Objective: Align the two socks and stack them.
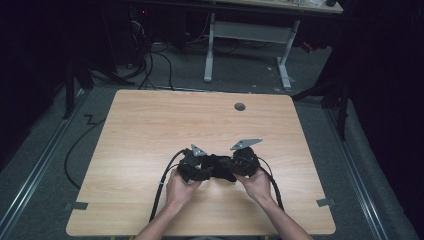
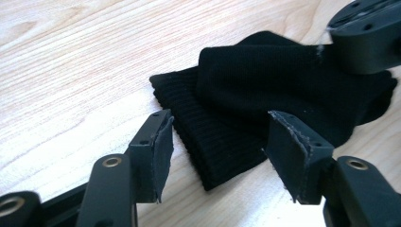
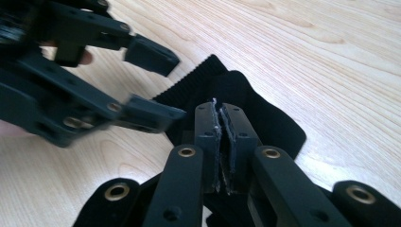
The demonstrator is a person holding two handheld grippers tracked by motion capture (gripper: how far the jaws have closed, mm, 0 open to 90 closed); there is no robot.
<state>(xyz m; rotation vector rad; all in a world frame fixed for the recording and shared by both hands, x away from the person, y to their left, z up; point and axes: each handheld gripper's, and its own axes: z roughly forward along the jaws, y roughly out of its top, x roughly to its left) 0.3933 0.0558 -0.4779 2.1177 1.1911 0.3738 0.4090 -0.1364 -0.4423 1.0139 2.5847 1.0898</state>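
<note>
Black sock [image 2: 265, 99] at lower centre of table [image 1: 150, 130]. Left gripper [image 2: 217, 146] jaws apart, straddling ribbed cuff w/o touching. Right gripper [image 3: 221, 142] pinched shut (pads together) over sock; whether cloth is caught, can't tell. Cables [image 1: 162, 185] trail toward bottom edge.

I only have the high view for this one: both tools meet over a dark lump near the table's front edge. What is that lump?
Observer: A black knit cloth with a ribbed cuff, lying on the table.
Operator: Is the left tool open?
Observer: Yes. The left tool is open, its jaws on either side of the cuff, not pressing it.
Operator: And the right one?
Observer: The right tool is shut over the cloth. I cannot tell whether it pinches a fold.
</note>
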